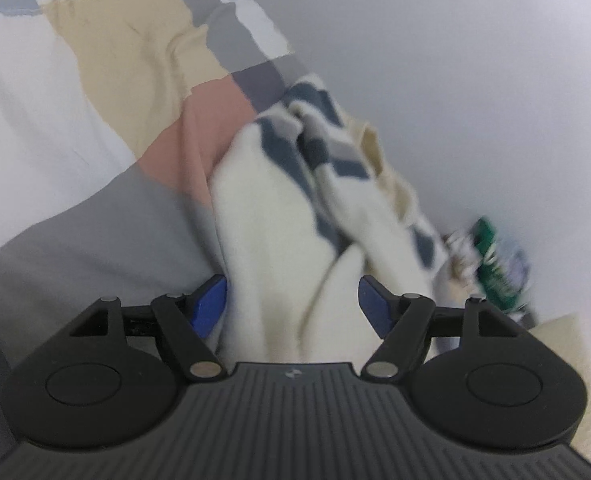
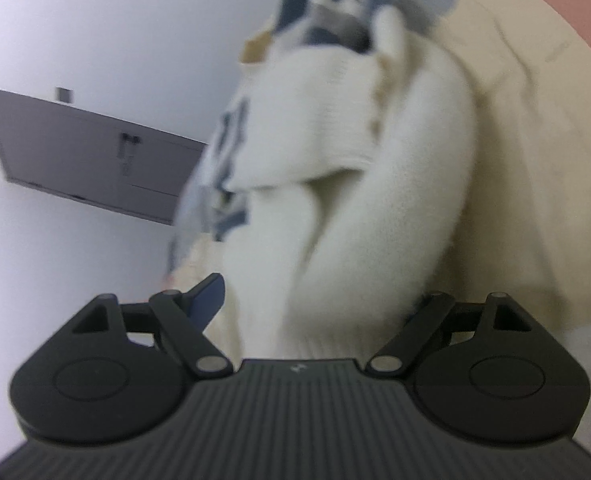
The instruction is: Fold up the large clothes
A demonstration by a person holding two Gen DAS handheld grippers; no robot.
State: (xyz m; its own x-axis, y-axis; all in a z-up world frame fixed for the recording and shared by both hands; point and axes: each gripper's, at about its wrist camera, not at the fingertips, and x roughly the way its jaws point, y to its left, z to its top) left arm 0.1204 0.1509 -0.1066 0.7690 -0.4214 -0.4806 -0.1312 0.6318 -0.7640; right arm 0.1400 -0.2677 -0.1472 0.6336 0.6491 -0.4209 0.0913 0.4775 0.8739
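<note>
While motion blur smears both views, the cream sweater (image 1: 279, 216) bunches between the left gripper (image 1: 291, 304) fingers, gripped above the patchwork bedspread (image 1: 107, 92). Right gripper (image 2: 315, 300) also clamps sweater cloth; its right finger is hidden by fabric. Green object (image 1: 491, 256) unreadable.

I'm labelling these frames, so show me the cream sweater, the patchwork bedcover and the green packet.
cream sweater (image 2: 335, 168): right wrist view, on its plain knit body.
patchwork bedcover (image 1: 107, 52): left wrist view, on a beige patch.
green packet (image 1: 491, 256): left wrist view, on its blurred green face.
</note>
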